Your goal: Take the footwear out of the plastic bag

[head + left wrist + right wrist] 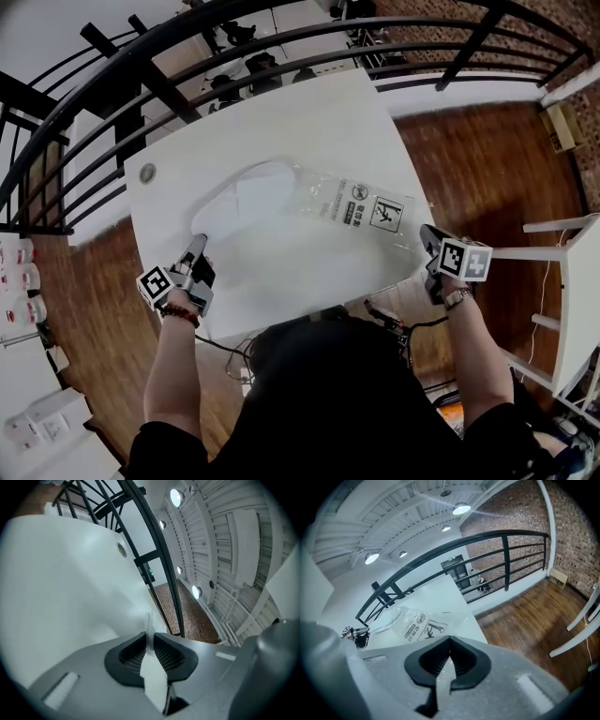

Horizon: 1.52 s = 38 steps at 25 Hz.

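Observation:
A clear plastic bag (367, 212) with printed warning labels lies across the white table (309, 122). The white flat footwear (248, 202) shows through its left half. My left gripper (199, 246) is at the footwear's left end and is shut on a thin white edge of it (149, 627). My right gripper (427, 236) sits at the table's right edge, shut on the bag's right corner. The right gripper view has clear film running from the bag (417, 627) into the closed jaws of the right gripper (449, 660). The table (61, 573) fills the left gripper view behind the left gripper (150, 644).
A black metal railing (281, 37) curves round the far side of the table. A white chair frame (562, 281) stands on the wooden floor to the right. A round grommet (147, 172) sits in the table's left corner. Cables (394, 323) hang by the near edge.

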Available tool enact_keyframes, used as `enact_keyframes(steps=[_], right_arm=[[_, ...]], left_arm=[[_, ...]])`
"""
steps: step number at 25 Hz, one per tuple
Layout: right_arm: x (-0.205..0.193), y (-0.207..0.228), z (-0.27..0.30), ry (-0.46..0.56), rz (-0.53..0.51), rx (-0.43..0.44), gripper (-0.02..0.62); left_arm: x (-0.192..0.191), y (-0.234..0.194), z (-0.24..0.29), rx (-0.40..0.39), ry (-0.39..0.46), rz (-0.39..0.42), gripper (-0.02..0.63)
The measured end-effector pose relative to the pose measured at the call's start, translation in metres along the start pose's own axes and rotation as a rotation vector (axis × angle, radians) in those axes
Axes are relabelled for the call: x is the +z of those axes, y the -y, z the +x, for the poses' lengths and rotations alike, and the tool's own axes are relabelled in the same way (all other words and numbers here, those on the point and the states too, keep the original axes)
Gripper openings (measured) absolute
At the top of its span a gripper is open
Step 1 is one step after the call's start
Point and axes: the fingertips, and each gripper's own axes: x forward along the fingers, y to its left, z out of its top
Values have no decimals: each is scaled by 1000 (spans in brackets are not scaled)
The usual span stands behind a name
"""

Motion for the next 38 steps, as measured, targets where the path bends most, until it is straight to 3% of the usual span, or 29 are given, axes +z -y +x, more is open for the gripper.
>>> enact_keyframes(steps=[15, 26, 31, 33, 36, 38], right_arm=[[5, 5, 0, 55, 72, -19, -8], [-4, -25, 11, 32, -10, 30, -8], [-2, -31, 11, 26, -47, 55, -3], [-3, -33, 11, 19, -65, 66, 37], [-5, -34, 9, 7, -88, 67, 78], [-5, -33, 9, 10, -96, 64, 89]], left_arm=[[12, -8, -15, -6, 148, -80, 72], [5, -21, -16, 19, 242, -130, 72], [-4, -15, -9, 38, 218, -94, 80], [-6, -18, -9, 70, 199, -51, 103], [-8, -30, -13, 155, 186, -9, 203], [-9, -32, -16, 191, 187, 10, 234]])
